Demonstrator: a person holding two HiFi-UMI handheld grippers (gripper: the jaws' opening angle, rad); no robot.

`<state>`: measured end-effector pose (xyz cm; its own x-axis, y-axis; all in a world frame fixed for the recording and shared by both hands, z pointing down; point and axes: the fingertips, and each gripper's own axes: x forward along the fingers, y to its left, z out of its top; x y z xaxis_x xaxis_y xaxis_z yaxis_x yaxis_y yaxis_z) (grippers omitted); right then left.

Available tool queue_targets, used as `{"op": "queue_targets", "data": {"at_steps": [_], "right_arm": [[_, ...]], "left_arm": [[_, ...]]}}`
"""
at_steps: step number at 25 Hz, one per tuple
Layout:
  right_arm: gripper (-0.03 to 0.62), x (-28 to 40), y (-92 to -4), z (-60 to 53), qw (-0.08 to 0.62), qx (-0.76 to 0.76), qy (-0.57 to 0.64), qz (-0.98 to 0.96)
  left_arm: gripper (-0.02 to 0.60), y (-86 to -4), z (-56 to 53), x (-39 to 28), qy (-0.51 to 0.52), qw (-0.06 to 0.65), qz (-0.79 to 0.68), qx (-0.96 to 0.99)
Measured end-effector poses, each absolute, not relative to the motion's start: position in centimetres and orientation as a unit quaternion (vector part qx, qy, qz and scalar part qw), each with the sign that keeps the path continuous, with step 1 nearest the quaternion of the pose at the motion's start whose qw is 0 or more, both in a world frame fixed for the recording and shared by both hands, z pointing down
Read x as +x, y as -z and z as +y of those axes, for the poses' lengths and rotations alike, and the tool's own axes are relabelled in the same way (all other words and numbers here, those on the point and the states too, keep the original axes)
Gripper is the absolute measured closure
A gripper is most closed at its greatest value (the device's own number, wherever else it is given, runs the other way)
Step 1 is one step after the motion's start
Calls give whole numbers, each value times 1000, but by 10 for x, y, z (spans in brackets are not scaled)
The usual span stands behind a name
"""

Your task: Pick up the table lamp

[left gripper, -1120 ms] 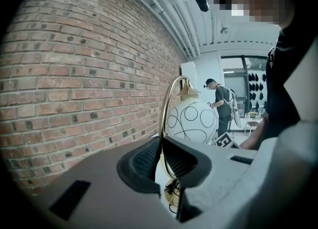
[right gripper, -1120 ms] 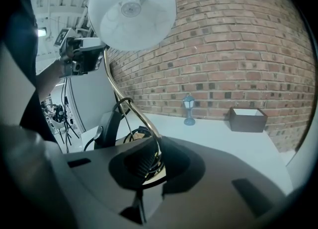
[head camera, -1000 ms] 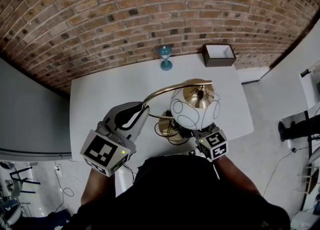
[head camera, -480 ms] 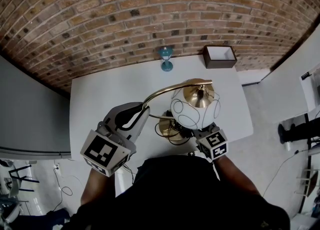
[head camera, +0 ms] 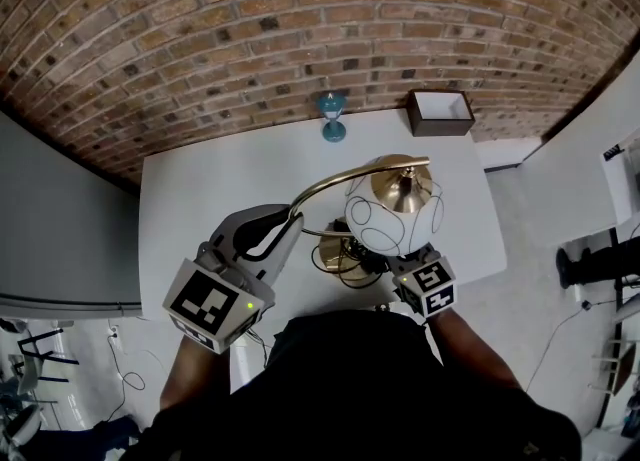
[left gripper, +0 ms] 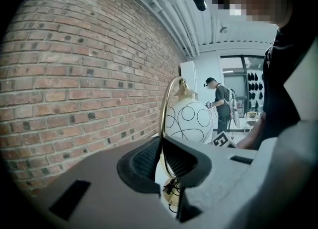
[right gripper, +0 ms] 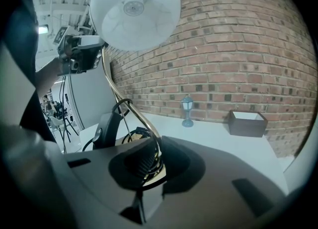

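left gripper is closed narrow on the lamp's curved brass arm. right gripper is clamped on its lower stem. the shade hangs above the right gripper, right of the left one.

Red brick wall behind a white table; pale floor at right; grey panel at left.

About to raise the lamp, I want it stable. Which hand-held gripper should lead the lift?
Right, probably: the right hand-held gripper clamps the stem low by the base; the left hand-held gripper holds only the thin arch.
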<state>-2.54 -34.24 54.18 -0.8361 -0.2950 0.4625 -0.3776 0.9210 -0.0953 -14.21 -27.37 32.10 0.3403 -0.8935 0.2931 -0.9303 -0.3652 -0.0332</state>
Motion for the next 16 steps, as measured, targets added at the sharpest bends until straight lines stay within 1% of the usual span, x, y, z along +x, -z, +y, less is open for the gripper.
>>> {"op": "queue_targets", "data": {"at_steps": [16], "right_arm": [[548,-27,-543,-348,225,175,-89,-954]], "left_arm": [[549,-322,-279,-144,-134,74,-563,813]]}}
